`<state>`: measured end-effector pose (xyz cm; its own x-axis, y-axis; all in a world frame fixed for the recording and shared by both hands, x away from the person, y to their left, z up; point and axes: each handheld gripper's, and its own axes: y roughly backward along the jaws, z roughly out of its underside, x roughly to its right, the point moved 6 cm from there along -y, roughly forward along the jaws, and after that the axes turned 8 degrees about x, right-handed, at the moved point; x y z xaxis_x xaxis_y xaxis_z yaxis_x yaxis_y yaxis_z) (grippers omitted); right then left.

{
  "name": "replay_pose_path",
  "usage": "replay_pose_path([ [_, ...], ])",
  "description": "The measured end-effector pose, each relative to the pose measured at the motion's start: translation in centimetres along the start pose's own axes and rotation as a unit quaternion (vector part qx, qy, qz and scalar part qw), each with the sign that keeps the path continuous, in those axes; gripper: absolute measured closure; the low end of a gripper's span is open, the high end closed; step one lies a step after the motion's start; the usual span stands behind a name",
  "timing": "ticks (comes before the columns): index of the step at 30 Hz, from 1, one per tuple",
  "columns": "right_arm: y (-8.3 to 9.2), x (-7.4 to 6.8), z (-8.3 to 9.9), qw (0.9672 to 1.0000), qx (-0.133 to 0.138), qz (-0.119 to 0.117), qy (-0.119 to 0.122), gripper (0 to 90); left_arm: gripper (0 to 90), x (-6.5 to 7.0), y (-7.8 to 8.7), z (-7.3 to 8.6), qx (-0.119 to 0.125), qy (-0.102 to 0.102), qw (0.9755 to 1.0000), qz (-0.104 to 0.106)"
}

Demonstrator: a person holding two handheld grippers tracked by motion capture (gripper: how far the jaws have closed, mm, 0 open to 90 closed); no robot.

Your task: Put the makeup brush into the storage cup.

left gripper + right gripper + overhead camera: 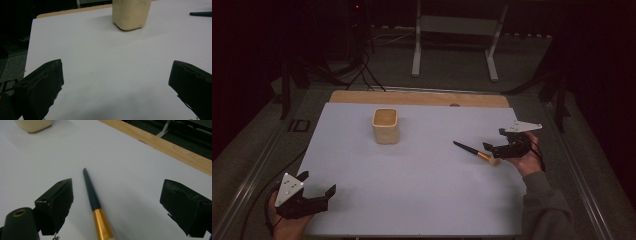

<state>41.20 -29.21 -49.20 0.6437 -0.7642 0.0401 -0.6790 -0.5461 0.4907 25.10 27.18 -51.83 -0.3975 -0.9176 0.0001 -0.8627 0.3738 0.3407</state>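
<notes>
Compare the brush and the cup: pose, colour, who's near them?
The brush lies flat, slim, dark-handled with a gold ferrule; the cup stands upright, squat, cream. The brush sits between the open jaws of the right tool; the cup stands apart from both tools. Both rest on the white sheet.

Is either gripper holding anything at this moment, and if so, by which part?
Nothing is held. The right gripper is open with its jaws either side of the brush, which lies flat on the table. The left gripper is open over bare table.

sheet (412,190) mid/front free | obstacles: cup (385,126) back-centre, brush (474,152) right
</notes>
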Motion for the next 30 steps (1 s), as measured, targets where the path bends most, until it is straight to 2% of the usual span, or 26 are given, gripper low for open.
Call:
replay_pose_path([
  [7,-0.4,-0.1,0.1,0.9994,-0.028,-0.010,0.018,13.4,0.9,0.0,0.0,0.0,-0.001,0.000,1.0000,0.001],
  [10,-0.4,-0.2,0.2,0.9992,-0.032,-0.011,0.020,13.8,0.9,0.0,0.0,0.0,-0.001,0.000,1.0000,0.001],
  [13,-0.7,-0.1,0.6,0.9983,-0.050,-0.012,0.026,14.7,0.9,0.0,0.0,0.0,-0.001,0.000,1.0000,0.002],
  [15,-0.9,-0.1,0.6,0.9973,-0.063,-0.014,0.035,14.7,0.9,0.0,0.0,0.0,-0.001,0.000,1.0000,0.002],
  [16,-1.1,-0.2,0.5,0.9956,-0.078,-0.016,0.050,14.7,0.9,0.0,0.0,0.0,-0.001,0.000,1.0000,0.002],
  [22,-1.4,-0.5,0.1,0.9924,-0.099,-0.024,0.069,17.2,0.9,0.0,0.0,0.0,-0.001,0.000,1.0000,0.002],
  [23,-1.6,-0.6,0.0,0.9903,-0.112,-0.027,0.078,17.5,0.9,0.0,0.0,0.0,-0.001,0.000,1.0000,0.002],
  [30,-2.2,-0.5,0.2,0.9849,-0.143,-0.034,0.091,20.9,0.9,0.1,-0.1,0.1,-0.002,0.000,1.0000,0.004],
])
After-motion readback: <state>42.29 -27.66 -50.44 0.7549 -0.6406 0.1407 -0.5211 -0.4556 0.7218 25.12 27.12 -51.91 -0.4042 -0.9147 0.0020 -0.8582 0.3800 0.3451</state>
